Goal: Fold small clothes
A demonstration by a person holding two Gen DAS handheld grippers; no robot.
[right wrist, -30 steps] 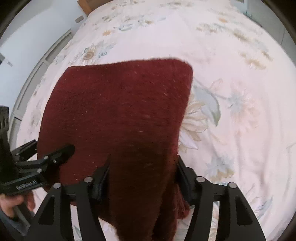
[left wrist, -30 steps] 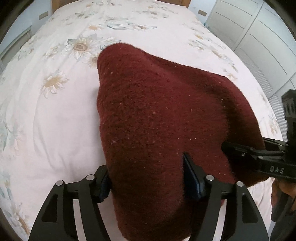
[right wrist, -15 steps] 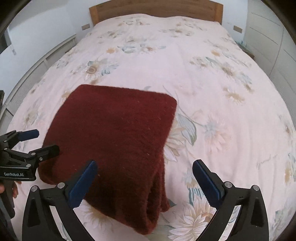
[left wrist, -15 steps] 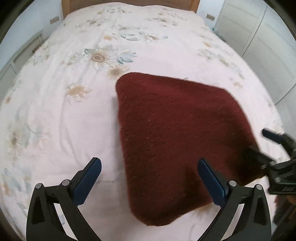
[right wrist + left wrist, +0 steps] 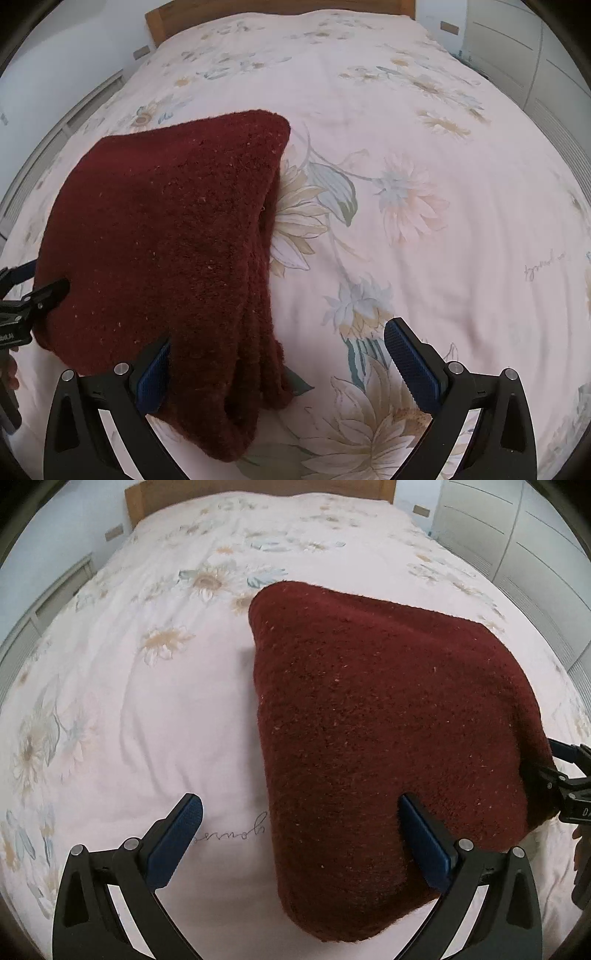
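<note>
A dark red knitted garment, folded into a thick pad, lies on the floral bedspread. My left gripper is open, its jaws straddling the garment's near left edge without pinching it. My right gripper is open, its jaws astride the garment's near right corner, where the folded layers show. Each gripper shows at the other view's edge: the right gripper in the left wrist view, the left gripper in the right wrist view.
The bed has a wooden headboard at the far end. White wardrobe doors stand to the right of the bed, and a low white unit runs along its left side.
Both grippers let go of the garment and opened, pulling back from it. They have since moved in closer, their open jaws around its near edge.
</note>
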